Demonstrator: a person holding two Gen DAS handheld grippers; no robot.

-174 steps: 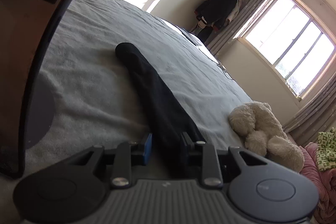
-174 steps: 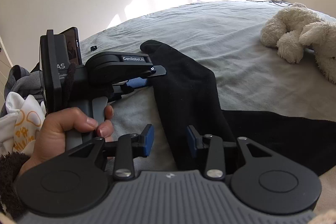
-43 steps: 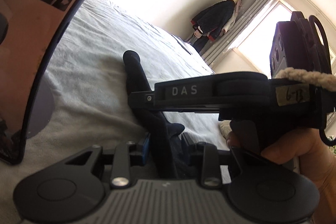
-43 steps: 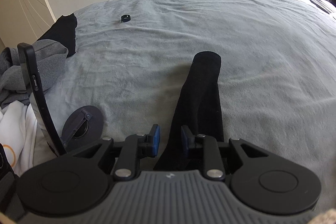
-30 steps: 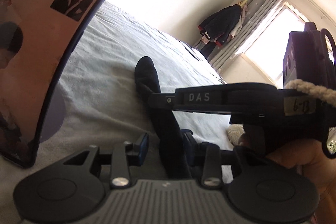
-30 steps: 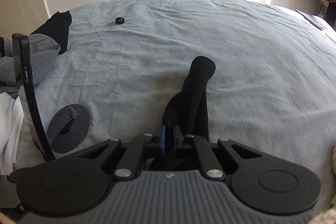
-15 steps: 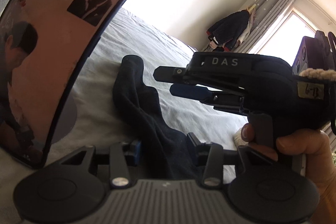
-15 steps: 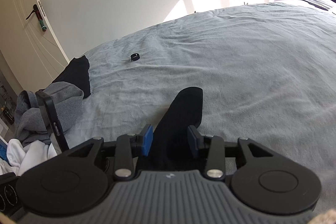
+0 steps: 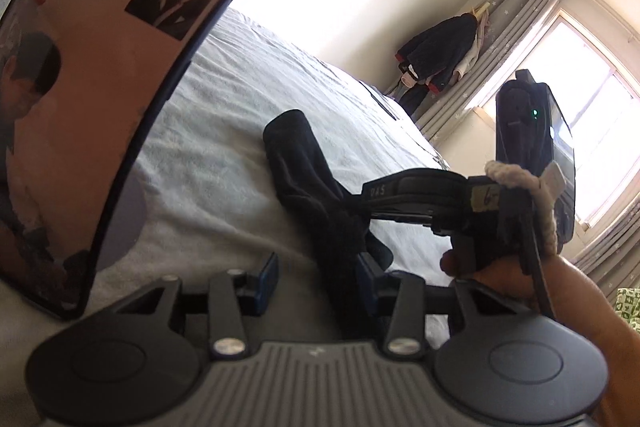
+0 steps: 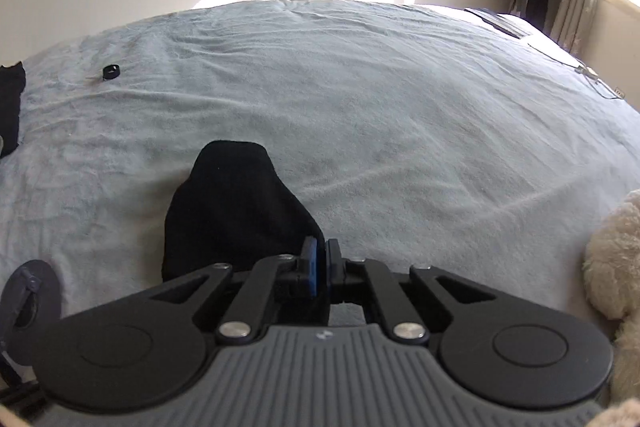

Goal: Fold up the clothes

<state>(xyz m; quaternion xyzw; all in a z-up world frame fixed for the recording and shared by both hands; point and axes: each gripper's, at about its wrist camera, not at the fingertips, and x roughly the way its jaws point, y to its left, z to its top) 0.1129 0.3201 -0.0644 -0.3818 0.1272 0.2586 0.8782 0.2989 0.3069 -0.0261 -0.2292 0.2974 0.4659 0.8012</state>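
Black sock (image 9: 308, 183) lies bunched on grey bedding (image 10: 400, 131); right gripper (image 10: 320, 269) pinches its edge, left gripper (image 9: 316, 277) parted around it.

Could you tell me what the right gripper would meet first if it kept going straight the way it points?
Probably the black fabric sock just ahead of the right gripper; depth is unclear.

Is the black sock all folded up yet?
Not yet. Done: the sock is laid out on the bed. In hand: the right gripper is shut on the sock's edge, and the sock runs between the open left gripper. Left: bringing one end over the other and letting go.
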